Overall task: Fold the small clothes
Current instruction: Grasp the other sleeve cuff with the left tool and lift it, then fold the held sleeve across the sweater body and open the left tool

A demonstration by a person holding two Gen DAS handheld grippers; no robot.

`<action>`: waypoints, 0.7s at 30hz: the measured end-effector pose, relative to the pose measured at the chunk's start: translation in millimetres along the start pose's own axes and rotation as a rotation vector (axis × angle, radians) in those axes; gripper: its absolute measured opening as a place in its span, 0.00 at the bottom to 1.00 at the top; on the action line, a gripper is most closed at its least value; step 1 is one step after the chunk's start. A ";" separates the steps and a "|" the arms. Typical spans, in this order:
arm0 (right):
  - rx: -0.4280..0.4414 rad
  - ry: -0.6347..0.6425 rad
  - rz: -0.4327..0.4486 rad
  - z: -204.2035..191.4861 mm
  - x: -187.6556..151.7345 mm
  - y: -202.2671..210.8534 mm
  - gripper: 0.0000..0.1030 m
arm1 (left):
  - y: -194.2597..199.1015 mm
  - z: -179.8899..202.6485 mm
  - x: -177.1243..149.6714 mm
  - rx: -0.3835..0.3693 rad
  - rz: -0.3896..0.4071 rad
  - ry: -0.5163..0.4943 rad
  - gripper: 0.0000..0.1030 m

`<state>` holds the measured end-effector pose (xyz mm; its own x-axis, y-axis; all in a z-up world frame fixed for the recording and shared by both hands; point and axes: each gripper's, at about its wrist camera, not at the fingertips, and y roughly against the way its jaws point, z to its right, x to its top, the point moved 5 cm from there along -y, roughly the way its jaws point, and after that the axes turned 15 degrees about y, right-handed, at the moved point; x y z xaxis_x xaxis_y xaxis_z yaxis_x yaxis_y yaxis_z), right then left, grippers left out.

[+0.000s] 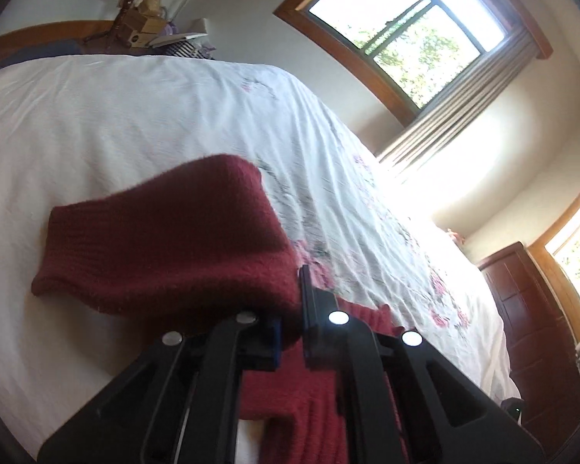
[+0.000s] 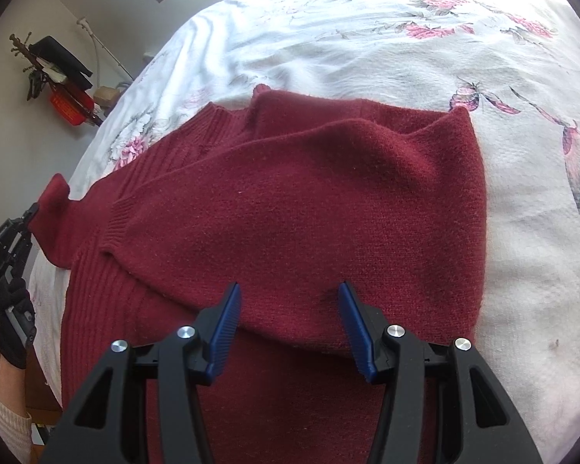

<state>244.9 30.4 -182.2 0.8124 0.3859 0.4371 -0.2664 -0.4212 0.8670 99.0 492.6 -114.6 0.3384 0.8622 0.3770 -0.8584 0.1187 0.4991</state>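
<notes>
Step in hand: The folding of the dark red sweater [image 2: 301, 201] seemed to be in the middle. One sleeve [image 2: 251, 170] already lay across the body, and the other sleeve end [image 1: 166, 239] was lifted for its fold.
Left gripper: The left gripper [image 1: 290, 309] was pinching the knitted fabric between its jaws and held it above the bed [image 1: 116, 116].
Right gripper: The right gripper [image 2: 288, 297] was spread wide and gripped nothing. It hung over the lower middle of the sweater.
Where the sweater was: It lay flat on the white flowered bed cover, in the centre of the right wrist view.
Direction and long axis: The long axis ran from lower left to upper right of that frame. The ribbed hem was at lower left; I could not tell where the collar was.
Next move: It probably called for carrying the lifted sleeve over the body and laying it down flat, without dragging the folded part.
</notes>
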 end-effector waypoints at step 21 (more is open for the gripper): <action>-0.041 -0.020 -0.061 1.9 -3.7 -13.1 0.54 | -80.3 -15.7 -130.2 0.107 -0.422 -0.125 0.14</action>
<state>246.3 32.9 -195.6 0.8380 0.3934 0.3782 -0.2361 -0.3635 0.9012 117.8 378.6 -216.0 0.7000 0.6821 0.2116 -0.5930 0.3899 0.7045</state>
